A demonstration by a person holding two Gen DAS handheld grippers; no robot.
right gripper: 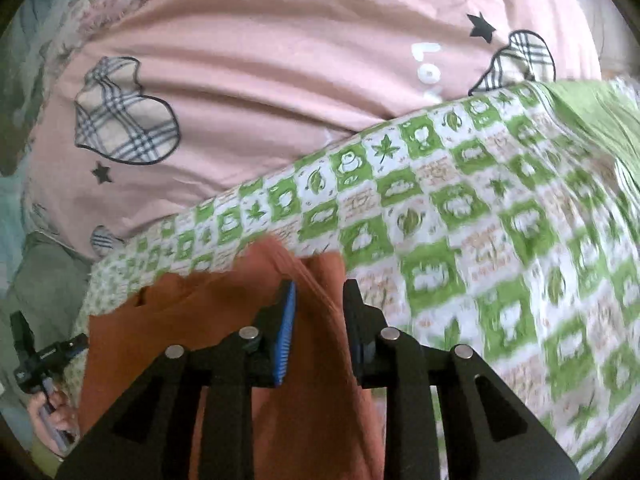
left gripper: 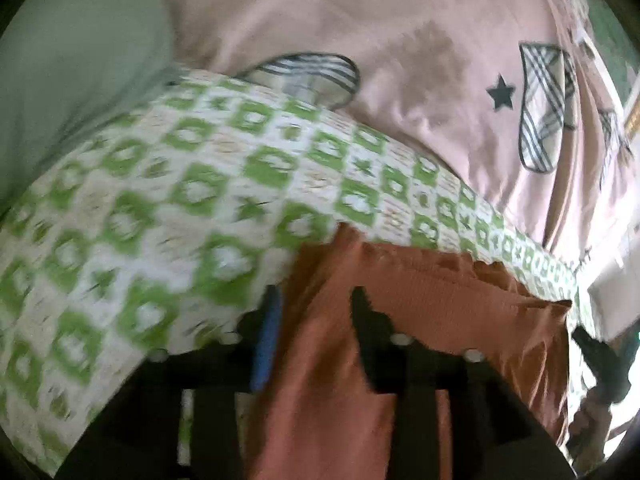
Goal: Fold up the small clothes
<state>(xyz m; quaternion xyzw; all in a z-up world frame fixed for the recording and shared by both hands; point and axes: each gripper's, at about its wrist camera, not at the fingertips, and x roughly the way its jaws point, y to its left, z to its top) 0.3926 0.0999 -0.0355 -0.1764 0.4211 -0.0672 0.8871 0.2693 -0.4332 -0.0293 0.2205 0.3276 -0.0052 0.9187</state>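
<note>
A small rust-orange garment (left gripper: 420,300) hangs between my two grippers above a green-and-white patterned cloth (left gripper: 160,200). My left gripper (left gripper: 316,304) is shut on one upper edge of the garment, whose fabric bunches between the black fingers and drapes over them. In the right wrist view my right gripper (right gripper: 320,292) is shut on the other edge of the orange garment (right gripper: 192,320), with a fold pinched between the blue pad and the black finger. The patterned cloth (right gripper: 480,240) lies below and to the right.
A pink bedsheet (left gripper: 400,40) with plaid hearts and black stars covers the bed beyond the patterned cloth, and shows in the right wrist view (right gripper: 280,80). A pale green pillow (left gripper: 72,60) lies at the far left. The other gripper's handle and hand (right gripper: 40,360) show at lower left.
</note>
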